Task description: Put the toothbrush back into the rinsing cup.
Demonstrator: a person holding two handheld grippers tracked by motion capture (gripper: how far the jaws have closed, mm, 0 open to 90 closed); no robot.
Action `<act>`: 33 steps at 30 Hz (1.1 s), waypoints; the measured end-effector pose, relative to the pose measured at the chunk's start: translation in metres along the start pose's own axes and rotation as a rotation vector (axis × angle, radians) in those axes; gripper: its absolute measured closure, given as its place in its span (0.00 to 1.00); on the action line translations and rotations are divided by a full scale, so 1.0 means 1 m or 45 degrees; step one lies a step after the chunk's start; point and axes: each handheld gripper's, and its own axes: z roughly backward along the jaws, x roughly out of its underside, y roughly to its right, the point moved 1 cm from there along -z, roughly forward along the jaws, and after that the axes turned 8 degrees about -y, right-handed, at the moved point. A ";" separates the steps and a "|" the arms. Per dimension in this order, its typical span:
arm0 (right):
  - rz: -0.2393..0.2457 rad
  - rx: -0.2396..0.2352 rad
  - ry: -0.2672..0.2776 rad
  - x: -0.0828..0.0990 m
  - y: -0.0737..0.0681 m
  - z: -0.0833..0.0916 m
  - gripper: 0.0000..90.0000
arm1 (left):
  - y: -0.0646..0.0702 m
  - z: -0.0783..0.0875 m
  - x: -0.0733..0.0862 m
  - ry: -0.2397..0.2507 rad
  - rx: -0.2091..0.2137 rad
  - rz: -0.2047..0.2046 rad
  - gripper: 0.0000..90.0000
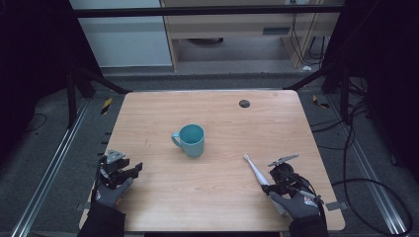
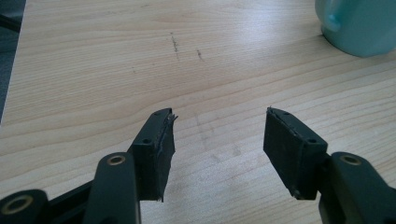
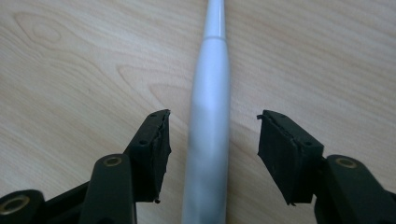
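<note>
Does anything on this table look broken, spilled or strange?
Nothing spilled. The cup stands upright, and the toothbrush lies flat between the right gripper's open jaws. Only oddity: the left gripper's pad edge looks frayed.

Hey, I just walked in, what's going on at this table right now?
A person at a wooden table holds a gripper in each hand. The right gripper is open with its jaws on either side of a white toothbrush that lies flat on the table, not yet clamped. The left gripper is open too, over bare wood with nothing between its jaws. A teal mug stands upright near the middle of the table, untouched by either gripper.
</note>
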 end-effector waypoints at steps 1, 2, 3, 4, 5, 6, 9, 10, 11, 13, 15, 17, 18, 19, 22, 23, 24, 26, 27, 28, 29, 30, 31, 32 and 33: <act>-0.003 0.006 -0.025 0.001 0.001 0.000 0.48 | 0.000 -0.001 0.000 -0.008 0.000 -0.005 0.47; -0.003 0.006 -0.025 0.001 0.001 0.000 0.48 | 0.000 -0.001 0.000 -0.008 0.000 -0.005 0.47; -0.006 -0.003 -0.043 0.002 0.003 0.001 0.48 | 0.001 -0.001 0.000 -0.010 0.003 -0.006 0.47; -0.006 -0.003 -0.043 0.002 0.003 0.001 0.48 | 0.001 -0.001 0.000 -0.010 0.003 -0.006 0.47; -0.009 -0.008 -0.070 0.003 0.004 0.001 0.49 | 0.000 -0.001 0.000 -0.009 0.004 -0.008 0.47; -0.009 -0.008 -0.070 0.003 0.004 0.001 0.49 | 0.000 -0.001 0.000 -0.009 0.004 -0.008 0.47; 0.004 -0.015 -0.104 0.002 0.003 -0.003 0.50 | 0.000 -0.001 0.001 -0.011 0.007 -0.005 0.47; 0.004 -0.015 -0.104 0.002 0.003 -0.003 0.50 | 0.000 -0.001 0.001 -0.013 0.007 -0.005 0.47; 0.007 -0.017 -0.109 0.001 0.002 -0.005 0.51 | 0.000 -0.002 0.001 -0.014 0.008 -0.006 0.47; 0.016 -0.022 -0.127 0.000 0.000 -0.009 0.53 | 0.000 -0.002 0.001 -0.016 0.008 -0.010 0.47; 0.015 -0.024 -0.139 -0.001 0.000 -0.010 0.54 | 0.000 -0.002 0.001 -0.018 0.009 -0.010 0.47; 0.019 -0.025 -0.154 -0.001 0.000 -0.015 0.58 | 0.000 -0.002 0.001 -0.022 0.012 -0.012 0.47; 0.019 -0.025 -0.154 -0.001 0.000 -0.015 0.58 | 0.000 -0.002 0.001 -0.022 0.012 -0.012 0.47; 0.019 -0.029 -0.162 -0.001 0.000 -0.016 0.59 | 0.001 -0.002 0.001 -0.022 0.013 -0.013 0.47; 0.030 -0.019 -0.181 -0.002 -0.001 -0.019 0.63 | 0.001 -0.003 0.001 -0.022 0.015 -0.013 0.47; 0.027 -0.011 -0.181 -0.003 -0.001 -0.019 0.64 | 0.001 -0.003 0.001 -0.023 0.015 -0.013 0.47; 0.029 -0.004 -0.182 -0.003 -0.001 -0.019 0.65 | 0.001 -0.003 0.001 -0.023 0.016 -0.011 0.47; 0.028 0.003 -0.181 -0.003 -0.001 -0.019 0.68 | 0.001 -0.004 0.001 -0.027 0.016 -0.012 0.47; 0.031 -0.002 -0.182 -0.003 -0.002 -0.019 0.71 | 0.001 -0.004 0.001 -0.028 0.017 -0.013 0.47; 0.033 0.001 -0.184 -0.003 -0.002 -0.019 0.72 | 0.001 -0.004 0.001 -0.029 0.017 -0.014 0.47; 0.039 0.009 -0.183 -0.003 -0.003 -0.019 0.73 | 0.001 -0.004 0.001 -0.029 0.017 -0.013 0.47; 0.034 0.012 -0.194 -0.004 -0.003 -0.019 0.73 | 0.001 -0.004 0.001 -0.029 0.018 -0.012 0.47; 0.033 0.013 -0.193 -0.004 -0.003 -0.019 0.73 | 0.001 -0.004 0.001 -0.029 0.018 -0.013 0.47; 0.033 0.013 -0.193 -0.004 -0.003 -0.019 0.73 | 0.001 -0.004 0.001 -0.029 0.018 -0.013 0.47; 0.027 0.013 -0.198 -0.004 -0.003 -0.019 0.73 | 0.001 -0.004 0.001 -0.029 0.018 -0.013 0.47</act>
